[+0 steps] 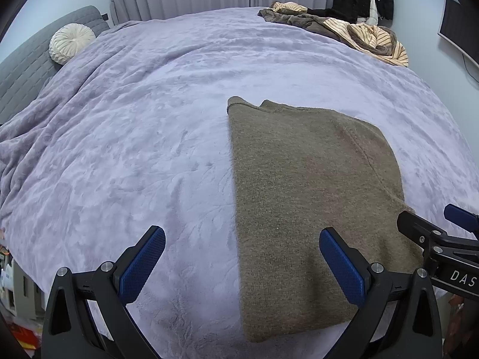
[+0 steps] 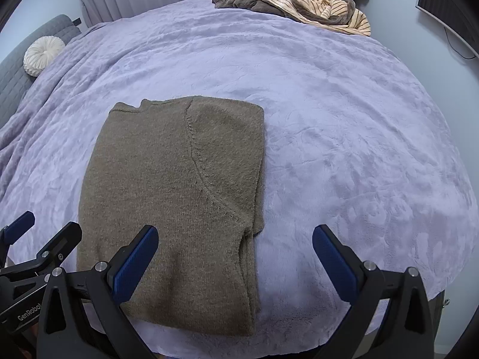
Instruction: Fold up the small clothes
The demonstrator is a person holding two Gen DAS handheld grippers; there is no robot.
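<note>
1. Lavender blanket (image 1: 149,119) covers the whole bed ahead of both your claws.
2. Your folded brown sweater (image 2: 170,197) lies flat on it, under your left gripper's (image 1: 242,257) right finger and your right gripper's (image 2: 235,254) left finger.
3. Far beyond both claws, a heap of striped clothes (image 2: 323,9) sits at the bed's edge.
4. Both claws are spread wide, holding nothing.
5. Far left of the claws rests a round white cushion (image 1: 71,42).
</note>
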